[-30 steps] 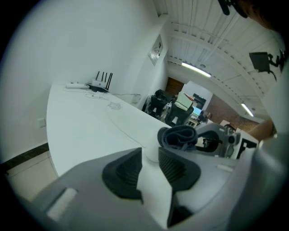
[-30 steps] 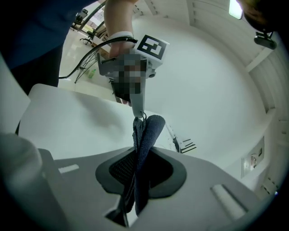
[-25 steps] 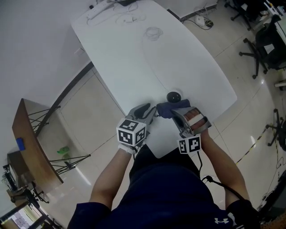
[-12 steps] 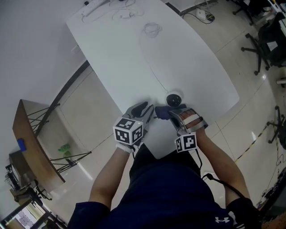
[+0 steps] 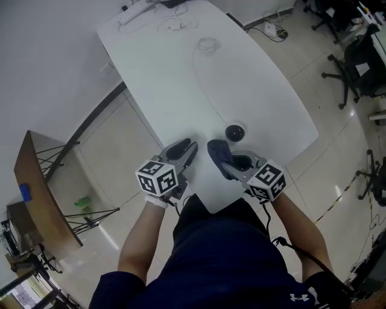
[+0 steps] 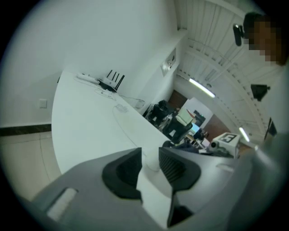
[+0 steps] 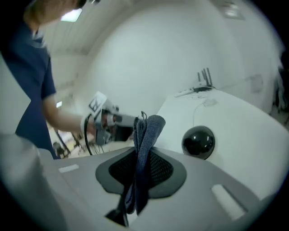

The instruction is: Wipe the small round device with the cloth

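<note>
Nearest the person, at the 6 o'clock edge of the head view, both forearms reach over the near corner of the white worktop (image 5: pixel 181 84), each hand carrying a marker cube.

The left tool (image 5: pixel 184 148) hangs over that corner and points toward 1 o'clock. In its own view the left tool (image 6: pixel 150 159) has its jaws a narrow gap apart, with only bare worktop showing between the ribbed pads.

At 3 o'clock from it, just beside it but apart, the right tool (image 5: pixel 224 162) points toward 11 o'clock. Its jaws are clamped on a dark blue cloth (image 5: pixel 217 151). In the right gripper view the cloth (image 7: pixel 146 133) stands up in a folded strip out of the right tool (image 7: pixel 141 170), pinched between the two pads.

The small round device (image 5: pixel 235 131), a glossy black dome, sits on the worktop at 1 o'clock from the cloth, near it and not touching. The right gripper view shows the device (image 7: pixel 198 142) at 2 o'clock of the jaws.

Farther along, toward 12 o'clock, a coiled cable (image 5: pixel 207 44) lies on the worktop. A white power strip (image 5: pixel 136 10) lies at the far end.

Beyond the worktop, at 2 o'clock, office chairs (image 5: pixel 350 63) stand on the tiled floor.
</note>
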{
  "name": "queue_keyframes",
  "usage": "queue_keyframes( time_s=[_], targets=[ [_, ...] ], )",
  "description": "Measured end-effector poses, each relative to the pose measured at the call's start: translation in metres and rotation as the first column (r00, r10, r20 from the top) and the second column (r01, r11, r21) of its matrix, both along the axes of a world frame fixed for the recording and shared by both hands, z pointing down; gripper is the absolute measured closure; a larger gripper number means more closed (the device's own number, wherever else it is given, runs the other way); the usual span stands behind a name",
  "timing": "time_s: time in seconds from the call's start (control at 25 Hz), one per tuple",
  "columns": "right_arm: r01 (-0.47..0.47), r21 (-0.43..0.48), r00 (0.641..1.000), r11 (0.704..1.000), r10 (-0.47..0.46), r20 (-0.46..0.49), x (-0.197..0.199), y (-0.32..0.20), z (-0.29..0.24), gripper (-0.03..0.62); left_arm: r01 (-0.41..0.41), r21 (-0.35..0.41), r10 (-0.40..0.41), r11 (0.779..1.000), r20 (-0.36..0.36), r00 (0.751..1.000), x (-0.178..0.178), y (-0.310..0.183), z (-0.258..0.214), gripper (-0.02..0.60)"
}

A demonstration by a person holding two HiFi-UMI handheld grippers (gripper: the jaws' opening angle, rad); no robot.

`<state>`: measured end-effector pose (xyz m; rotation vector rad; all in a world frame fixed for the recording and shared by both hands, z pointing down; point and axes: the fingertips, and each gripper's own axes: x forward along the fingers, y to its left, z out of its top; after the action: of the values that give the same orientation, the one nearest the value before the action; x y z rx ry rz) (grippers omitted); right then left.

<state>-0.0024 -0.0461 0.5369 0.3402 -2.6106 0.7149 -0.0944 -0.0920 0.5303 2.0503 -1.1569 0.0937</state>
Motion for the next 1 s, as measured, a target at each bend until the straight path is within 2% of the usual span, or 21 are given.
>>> queue_keyframes(
  time_s=[0.08,0.12,0.2,0.28,0.36,0.52,0.56,0.64,0.76,0.88,1.0],
  targets=[
    [-0.108,-0.142,0.978,0.984,0.131,0.163,0.007,-0.014,-0.03,0.528,-0.01,0.027,0.013,1.0,-0.135,0.991,0.001,0.005,-0.018,0.443],
    [-0.133,-0.202,0.956,0.97,0.179,0.232,0.011,-0.019,-0.045,0.528,-0.029,0.045,0.038,0.999,-0.213,0.976,0.006,0.009,-0.029,0.416],
    [-0.125,-0.305,0.907,0.944,0.233,0.35,0.017,-0.022,-0.071,0.528,-0.096,0.092,0.121,0.991,-0.336,0.934,0.023,0.018,-0.053,0.332],
    [-0.06,-0.375,0.86,0.925,0.239,0.452,0.019,-0.018,-0.092,0.528,-0.182,0.145,0.225,0.973,-0.393,0.892,0.045,0.028,-0.074,0.267],
    [0.013,-0.405,0.823,0.914,0.22,0.523,0.019,-0.012,-0.107,0.526,-0.267,0.186,0.323,0.946,-0.43,0.843,0.068,0.035,-0.091,0.243],
    [0.073,-0.418,0.801,0.905,0.196,0.565,0.016,-0.008,-0.121,0.525,-0.422,0.244,0.487,0.873,-0.482,0.728,0.104,0.045,-0.124,0.25],
    [0.074,-0.423,0.8,0.903,0.2,0.566,0.016,-0.008,-0.121,0.525,-0.438,0.253,0.504,0.863,-0.491,0.71,0.107,0.047,-0.128,0.285],
    [0.065,-0.436,0.795,0.898,0.217,0.566,0.017,-0.009,-0.12,0.525,-0.44,0.25,0.504,0.862,-0.499,0.705,0.108,0.047,-0.126,0.385],
    [0.04,-0.457,0.782,0.888,0.257,0.568,0.02,-0.013,-0.116,0.512,-0.426,0.225,0.479,0.876,-0.503,0.719,0.106,0.044,-0.119,0.466],
    [0.022,-0.472,0.768,0.882,0.287,0.573,0.022,-0.015,-0.114,0.5,-0.421,0.219,0.473,0.88,-0.49,0.732,0.106,0.043,-0.117,0.493],
    [-0.027,-0.472,0.758,0.881,0.326,0.565,0.028,-0.018,-0.112,0.463,-0.409,0.222,0.465,0.885,-0.456,0.759,0.105,0.042,-0.116,0.503]
  ],
)
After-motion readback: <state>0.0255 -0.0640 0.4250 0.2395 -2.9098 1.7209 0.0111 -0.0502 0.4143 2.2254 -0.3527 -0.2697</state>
